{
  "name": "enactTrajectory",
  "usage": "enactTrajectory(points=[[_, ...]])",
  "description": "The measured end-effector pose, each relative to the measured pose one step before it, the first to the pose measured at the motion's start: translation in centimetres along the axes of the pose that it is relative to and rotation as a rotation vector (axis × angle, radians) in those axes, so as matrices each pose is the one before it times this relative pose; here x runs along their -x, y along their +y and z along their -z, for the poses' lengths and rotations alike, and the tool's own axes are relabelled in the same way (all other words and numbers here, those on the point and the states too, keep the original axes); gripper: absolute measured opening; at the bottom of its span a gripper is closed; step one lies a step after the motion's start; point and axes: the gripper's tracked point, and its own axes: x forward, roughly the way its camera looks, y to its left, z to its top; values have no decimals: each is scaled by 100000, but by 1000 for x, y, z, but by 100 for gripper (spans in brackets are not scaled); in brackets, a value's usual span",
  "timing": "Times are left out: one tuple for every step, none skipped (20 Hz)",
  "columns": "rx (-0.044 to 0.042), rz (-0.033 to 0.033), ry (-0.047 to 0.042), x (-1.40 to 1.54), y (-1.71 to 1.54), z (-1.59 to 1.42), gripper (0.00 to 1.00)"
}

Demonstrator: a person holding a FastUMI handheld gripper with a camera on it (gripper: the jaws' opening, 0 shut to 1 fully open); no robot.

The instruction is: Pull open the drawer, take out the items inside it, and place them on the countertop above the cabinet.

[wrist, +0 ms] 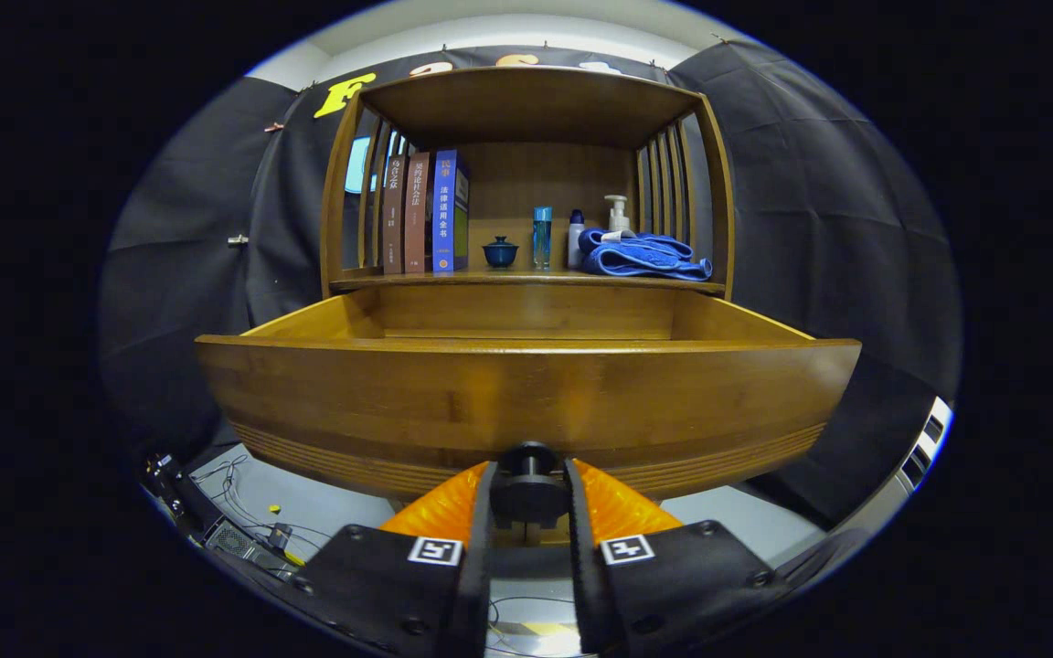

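Note:
The wooden drawer [526, 393] stands pulled well out of the cabinet, its front panel close ahead of me. My gripper [527, 489] is shut on the dark round drawer knob [526, 468], one finger pressing on each side of it. From this low angle the drawer's inside is hidden behind its front panel; only the upper side walls and back wall show. Above the drawer is the countertop [526, 278], holding three upright books [421, 215], a small blue lidded cup [500, 252], a blue bottle [542, 237], two pump bottles [616, 216] and a folded blue towel [643, 256].
The cabinet's slatted side walls [673, 178] and wooden top board [526, 100] close in the countertop space. Below the drawer to the left, cables and a small device [243, 530] lie on the grey floor. Black cloth walls stand on both sides.

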Motion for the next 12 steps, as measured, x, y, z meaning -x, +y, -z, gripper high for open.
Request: enactTrajectory(points=[[-460, 602, -2032, -186, -209, -775, 45], [74, -582, -1884, 411, 44, -669, 56], [314, -1457, -957, 135, 349, -647, 67], [239, -1980, -850, 496, 318, -491, 78], [103, -1602, -1756, 318, 205, -717, 89], [-248, -1884, -2176, 993, 274, -1258, 100], [-319, -886, -1964, 687, 0, -1225, 99], [-1062, -2353, -2661, 722, 143, -1539, 99], [-1351, -2959, -3992, 622, 509, -1953, 99], [-510, 436, -3430, 473, -257, -2186, 99], [617, 856, -2870, 109, -564, -1606, 98], [484, 711, -486, 106, -590, -1646, 98]])
